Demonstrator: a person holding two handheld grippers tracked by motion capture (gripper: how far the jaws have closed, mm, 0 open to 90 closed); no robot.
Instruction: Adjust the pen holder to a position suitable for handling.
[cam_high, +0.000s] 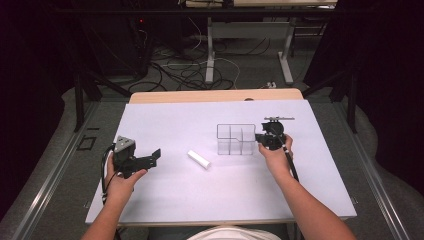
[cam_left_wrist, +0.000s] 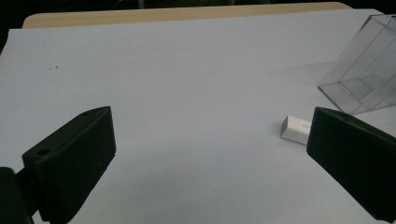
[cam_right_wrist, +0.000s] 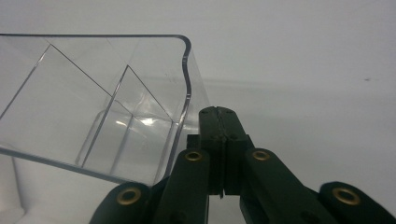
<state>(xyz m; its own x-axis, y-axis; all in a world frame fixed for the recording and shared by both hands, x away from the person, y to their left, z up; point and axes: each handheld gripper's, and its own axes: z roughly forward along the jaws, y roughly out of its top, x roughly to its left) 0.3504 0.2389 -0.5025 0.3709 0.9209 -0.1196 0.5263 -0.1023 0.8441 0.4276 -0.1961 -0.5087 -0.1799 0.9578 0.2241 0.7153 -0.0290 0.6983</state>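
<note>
With the small white block (cam_high: 199, 159) lying left of the clear plastic divided box (cam_high: 236, 139), the closed right gripper (cam_high: 261, 138) is nudging that box's right wall while the open, empty left gripper (cam_high: 156, 155) is waiting farther left.

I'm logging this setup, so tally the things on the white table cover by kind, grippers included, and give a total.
Clear plastic divided boxes: 1
White blocks: 1
Black handheld grippers: 2, the left gripper with jaws apart, the right gripper with jaws closed beside the box
Total: 4
</note>
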